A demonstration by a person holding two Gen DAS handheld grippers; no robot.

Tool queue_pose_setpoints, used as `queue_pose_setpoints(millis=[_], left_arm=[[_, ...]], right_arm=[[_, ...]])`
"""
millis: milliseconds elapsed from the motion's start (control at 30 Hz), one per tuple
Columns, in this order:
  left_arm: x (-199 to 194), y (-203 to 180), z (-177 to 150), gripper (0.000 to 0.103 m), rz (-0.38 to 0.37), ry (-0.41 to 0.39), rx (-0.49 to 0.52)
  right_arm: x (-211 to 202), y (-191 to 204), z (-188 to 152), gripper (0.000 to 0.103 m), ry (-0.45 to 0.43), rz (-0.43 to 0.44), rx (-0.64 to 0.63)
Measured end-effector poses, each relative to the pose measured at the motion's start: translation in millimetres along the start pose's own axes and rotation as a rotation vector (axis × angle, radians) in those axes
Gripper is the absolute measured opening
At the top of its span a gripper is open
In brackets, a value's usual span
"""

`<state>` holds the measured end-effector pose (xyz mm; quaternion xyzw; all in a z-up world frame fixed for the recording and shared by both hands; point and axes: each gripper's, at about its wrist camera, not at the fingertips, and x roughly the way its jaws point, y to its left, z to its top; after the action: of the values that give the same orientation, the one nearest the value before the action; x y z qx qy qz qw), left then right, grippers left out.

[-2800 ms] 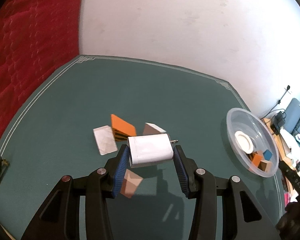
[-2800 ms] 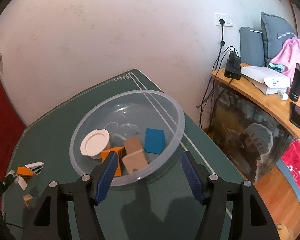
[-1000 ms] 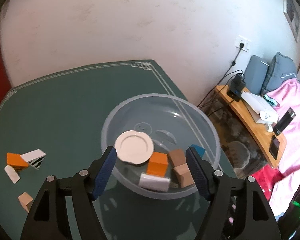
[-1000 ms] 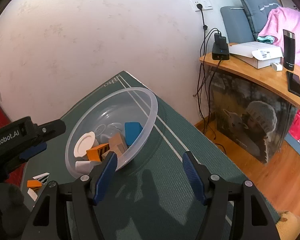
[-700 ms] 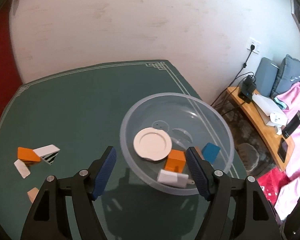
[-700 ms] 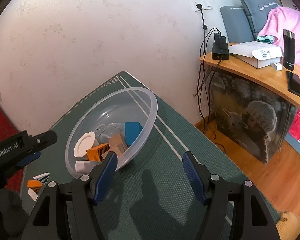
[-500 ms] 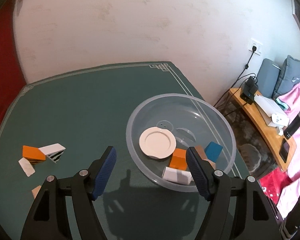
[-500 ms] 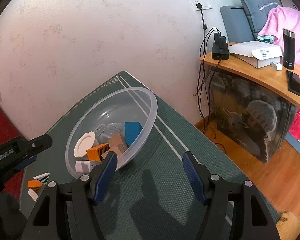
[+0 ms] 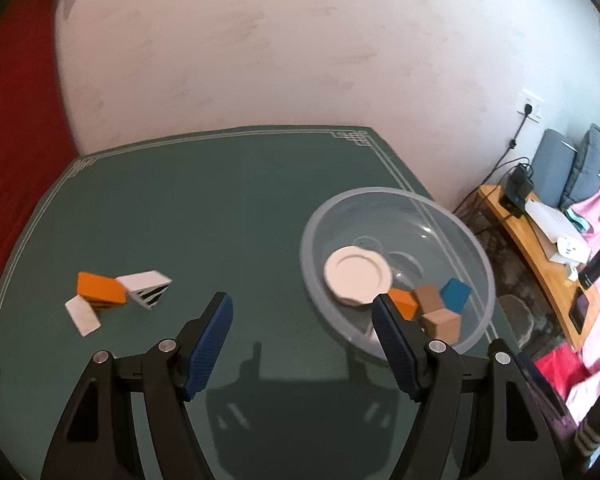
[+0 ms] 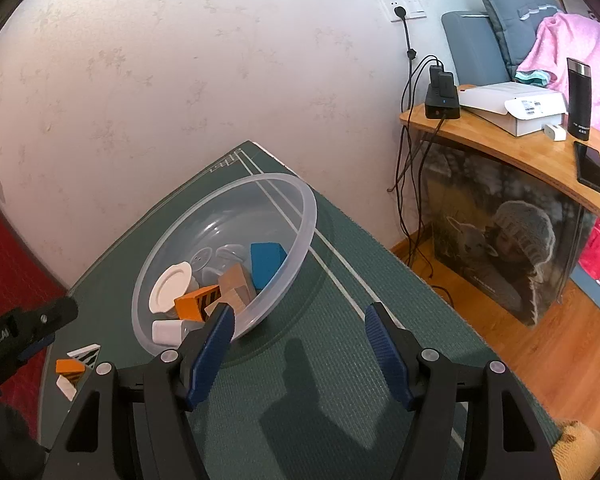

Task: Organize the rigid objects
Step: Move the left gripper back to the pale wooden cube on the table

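Partly legible "Robot.AI" lettering on left gripper (image 10: 24,330). Clear bowl (image 10: 300,196) holds white plate (image 10: 170,286), blue block (image 10: 266,260), orange block (image 10: 198,302). Both grippers' tongs apart, empty; right gripper (image 10: 298,338).

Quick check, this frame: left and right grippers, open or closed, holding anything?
Left gripper: open, holding nothing.
Right gripper: open, holding nothing.

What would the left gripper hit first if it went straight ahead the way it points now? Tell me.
Probably nothing but the green table. The left gripper is open and aims between the clear bowl on its right and the orange block cluster on its left. Depth is hard to judge in the fisheye view.
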<state>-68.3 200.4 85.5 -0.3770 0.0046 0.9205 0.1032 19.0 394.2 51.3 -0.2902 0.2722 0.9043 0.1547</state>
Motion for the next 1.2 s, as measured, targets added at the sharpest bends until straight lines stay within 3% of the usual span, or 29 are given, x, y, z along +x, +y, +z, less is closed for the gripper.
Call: queue_pose_setpoints(millis=[267,400,867,1200], left_arm=[[-6,39,-15,0.073,0.046,0.015,-0.063],[-12,59,-24,0.073,0.074,0.013,-0.095],[-13,151,-58,0.073,0.198,0.055,-0.223],[7,170,-80,0.073,0.222,0.111,-0.209]], right_arm=[[2,3,-4,0.071,0.005,0.001,-0.006],[0,3,-4,0.087,-0.015,0.002,0.003],[-2,6,-6,0.088,-0.033,0.007,-0.015],[-3,7,-5,0.088,-0.032,0.001,-0.028]])
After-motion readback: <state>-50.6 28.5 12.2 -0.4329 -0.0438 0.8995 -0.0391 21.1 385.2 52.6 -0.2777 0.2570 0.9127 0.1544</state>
